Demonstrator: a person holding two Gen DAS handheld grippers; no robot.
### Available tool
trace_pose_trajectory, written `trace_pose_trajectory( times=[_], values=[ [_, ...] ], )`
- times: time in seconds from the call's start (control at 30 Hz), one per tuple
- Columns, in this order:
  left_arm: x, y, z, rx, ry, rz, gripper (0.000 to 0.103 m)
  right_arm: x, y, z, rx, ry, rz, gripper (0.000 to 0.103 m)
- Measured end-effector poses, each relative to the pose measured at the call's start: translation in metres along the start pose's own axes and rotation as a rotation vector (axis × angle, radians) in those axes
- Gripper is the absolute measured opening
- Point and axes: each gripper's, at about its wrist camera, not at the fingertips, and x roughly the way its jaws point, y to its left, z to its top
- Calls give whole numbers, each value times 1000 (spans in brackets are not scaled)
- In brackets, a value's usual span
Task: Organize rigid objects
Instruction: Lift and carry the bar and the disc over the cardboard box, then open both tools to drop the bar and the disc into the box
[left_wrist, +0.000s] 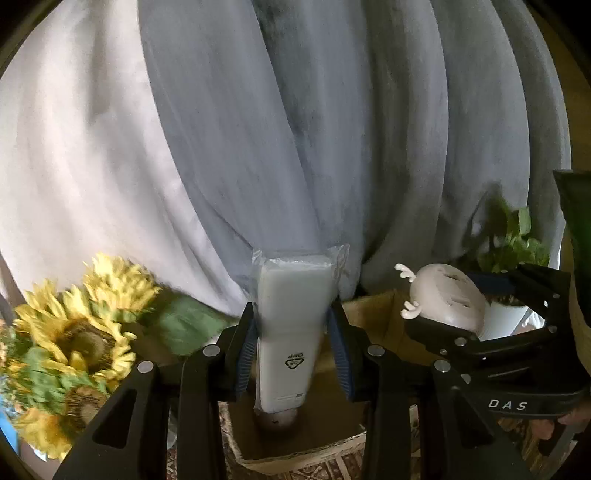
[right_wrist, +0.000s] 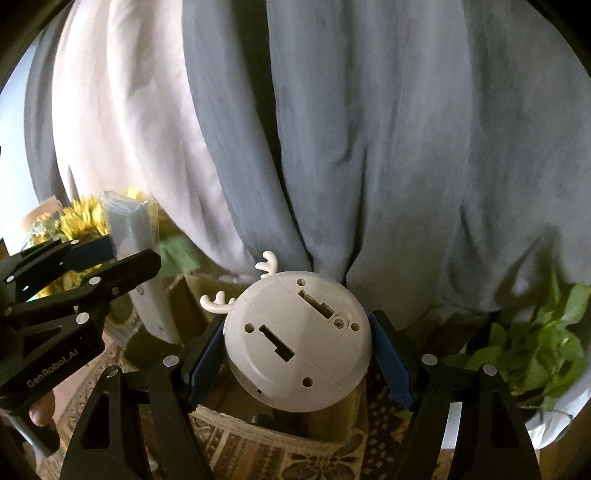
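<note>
My left gripper (left_wrist: 293, 332) is shut on a white wrapped device (left_wrist: 291, 321), held upright above an open cardboard box (left_wrist: 306, 443). The device also shows in the right wrist view (right_wrist: 136, 236). My right gripper (right_wrist: 299, 347) is shut on a round white antlered gadget (right_wrist: 295, 343), its underside with slots and screw holes facing the camera. The gadget also shows in the left wrist view (left_wrist: 447, 295), to the right of the wrapped device. Both items hang over the cardboard box (right_wrist: 273, 428).
Grey and white curtains (left_wrist: 295, 129) fill the background. Sunflowers (left_wrist: 74, 332) stand at the left. A green potted plant (right_wrist: 535, 343) in a white pot stands at the right. A patterned cloth (right_wrist: 295, 461) lies under the box.
</note>
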Motion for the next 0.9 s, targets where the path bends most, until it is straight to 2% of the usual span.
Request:
trace_pose_trajectory(
  times=[0.27, 0.53, 0.7, 0.9],
  values=[
    [39, -5, -15, 23, 122, -23, 37, 37, -5, -15, -5, 107, 11, 76],
    [68, -10, -25, 19, 226, -66, 38, 59, -9, -23, -10, 164, 22, 76],
    [59, -6, -25, 16, 206, -6, 63, 67, -9, -25, -27, 187, 35, 77],
    [36, -1, -26, -16, 159, 65, 70, 54, -10, -23, -17, 138, -1, 79]
  ],
)
